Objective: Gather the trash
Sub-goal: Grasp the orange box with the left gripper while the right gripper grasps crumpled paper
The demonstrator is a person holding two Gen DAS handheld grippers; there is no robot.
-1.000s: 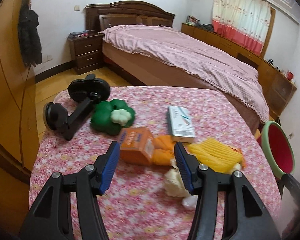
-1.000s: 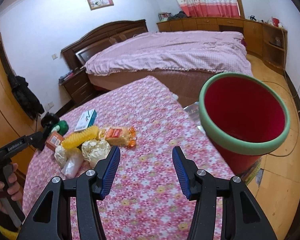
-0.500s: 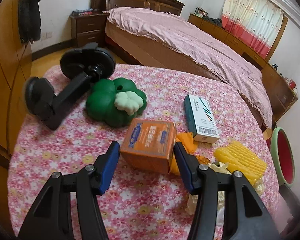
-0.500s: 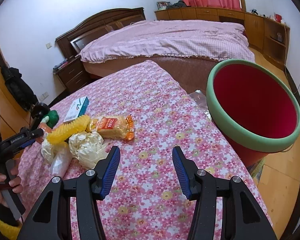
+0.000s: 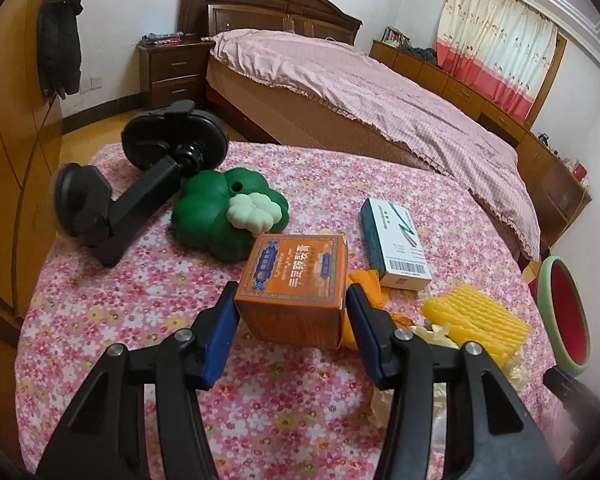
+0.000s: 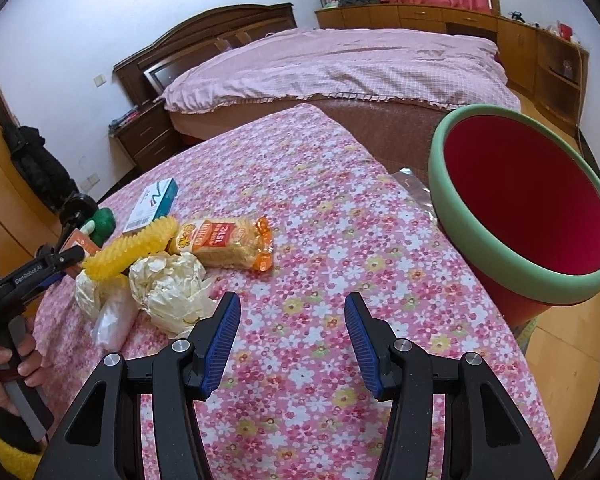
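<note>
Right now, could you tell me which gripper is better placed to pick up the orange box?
Left. The left gripper already straddles the orange box, fingers open, while the right gripper hovers over bare tablecloth.

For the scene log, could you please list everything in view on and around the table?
Orange box: 1, orange, between the left claw's fingers.
White and teal box: 1, mid table.
Green clover toy: 1, green with a pale centre, behind the orange box.
Black mount: 1, black, table's far left.
Yellow ridged piece: 1, yellow, in the pile.
Snack packet: 1, orange, beside it.
Crumpled wrapper: 1, cream, near edge.
Bin: 1, red with green rim, beside the table.
Bed: 1, pink cover, behind.
Left claw: open.
Right claw: open, holding nothing.
</note>
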